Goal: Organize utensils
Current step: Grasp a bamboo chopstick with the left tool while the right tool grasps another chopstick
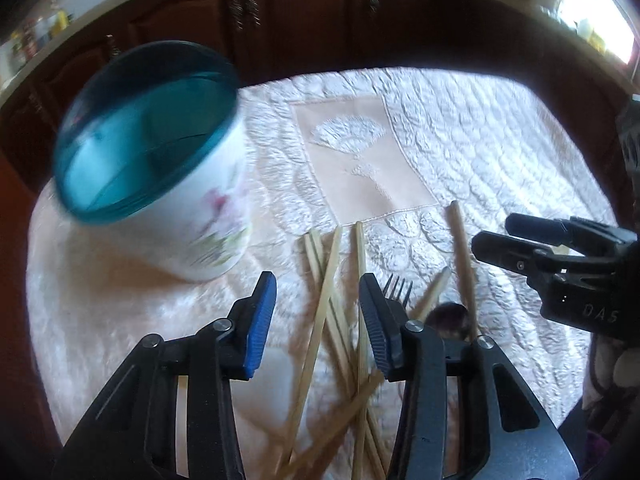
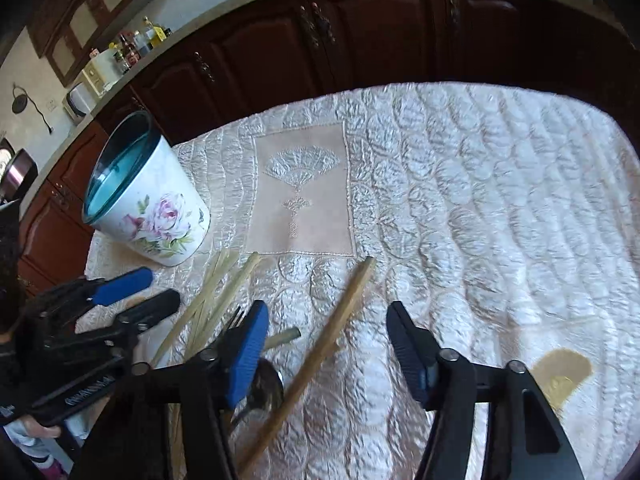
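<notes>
A white cup [image 1: 212,224] [image 2: 160,216] with a teal rim and painted roses stands at the left on the quilted cloth. Several bamboo chopsticks [image 1: 324,280] [image 2: 216,296] lie in a loose heap in front of it, with a fork [image 1: 398,288] [image 2: 236,320], a spoon [image 1: 448,320] [image 2: 266,388] and a thicker wooden stick [image 1: 462,248] [image 2: 344,312]. My left gripper [image 1: 318,284] [image 2: 160,290] hangs open above the chopsticks, not pressing on them. My right gripper [image 2: 327,312] [image 1: 496,234] is open over the wooden stick, which runs between its fingers untouched.
The quilted pale cloth [image 1: 500,140] [image 2: 480,200] covers the table, with a plain embroidered panel [image 2: 304,192] in the middle and a yellow patch [image 2: 564,368] at the near right. Dark wooden cabinets [image 2: 360,40] stand beyond the table's far edge.
</notes>
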`<move>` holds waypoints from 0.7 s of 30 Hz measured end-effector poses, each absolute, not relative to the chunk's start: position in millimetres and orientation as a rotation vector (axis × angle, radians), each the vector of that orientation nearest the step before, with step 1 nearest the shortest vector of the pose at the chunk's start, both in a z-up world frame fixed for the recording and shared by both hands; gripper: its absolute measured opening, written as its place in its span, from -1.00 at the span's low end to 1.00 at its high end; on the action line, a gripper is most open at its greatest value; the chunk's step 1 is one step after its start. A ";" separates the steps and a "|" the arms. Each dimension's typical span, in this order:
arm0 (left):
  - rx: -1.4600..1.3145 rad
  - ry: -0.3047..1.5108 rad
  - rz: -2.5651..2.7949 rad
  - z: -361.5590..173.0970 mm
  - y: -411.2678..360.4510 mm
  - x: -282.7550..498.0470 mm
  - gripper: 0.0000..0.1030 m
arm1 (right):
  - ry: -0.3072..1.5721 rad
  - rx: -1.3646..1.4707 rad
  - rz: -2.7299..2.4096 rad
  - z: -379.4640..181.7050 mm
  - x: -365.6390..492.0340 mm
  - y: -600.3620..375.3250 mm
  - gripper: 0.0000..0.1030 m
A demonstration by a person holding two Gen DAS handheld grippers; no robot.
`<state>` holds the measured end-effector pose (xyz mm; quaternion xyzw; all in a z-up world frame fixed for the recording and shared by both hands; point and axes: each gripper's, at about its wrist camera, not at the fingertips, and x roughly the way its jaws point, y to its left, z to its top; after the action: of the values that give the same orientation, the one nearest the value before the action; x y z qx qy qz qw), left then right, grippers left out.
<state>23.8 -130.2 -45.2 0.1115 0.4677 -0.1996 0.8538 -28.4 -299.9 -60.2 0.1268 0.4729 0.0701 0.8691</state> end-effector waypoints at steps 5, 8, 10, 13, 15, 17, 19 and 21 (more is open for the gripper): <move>0.317 1.012 -0.409 -59.2 -148.5 40.9 -0.34 | 1.029 0.286 0.149 -74.6 -11.6 -305.0 -0.01; 0.341 1.031 -0.394 -66.8 -153.6 52.7 -0.43 | 1.044 0.301 0.140 -82.5 -2.0 -309.0 -0.14; 0.355 1.043 -0.391 -69.7 -157.7 55.6 -0.60 | 1.048 0.330 0.144 -87.6 3.4 -313.3 -0.29; 0.352 1.060 -0.402 -74.4 -162.3 61.4 -0.77 | 1.063 0.363 0.158 -95.2 13.8 -315.9 -0.55; 0.330 1.065 -0.410 -74.3 -161.7 65.0 -0.88 | 1.051 0.373 0.160 -100.4 17.1 -318.7 -0.71; 0.281 1.080 -0.431 -69.6 -155.8 65.1 -0.88 | 1.046 0.390 0.172 -99.4 16.6 -322.1 -0.72; 0.227 1.065 -0.461 -56.1 -144.7 58.9 -0.88 | 1.030 0.419 0.200 -92.1 9.0 -325.5 -0.74; 0.208 1.041 -0.477 -42.8 -135.4 50.6 -0.88 | 0.996 0.417 0.221 -79.7 -1.0 -328.7 -0.75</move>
<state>50.6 -135.4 -42.8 0.0982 0.4917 -0.2253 0.8354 -1.0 -328.7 -79.7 0.1979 0.4734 0.1050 0.8519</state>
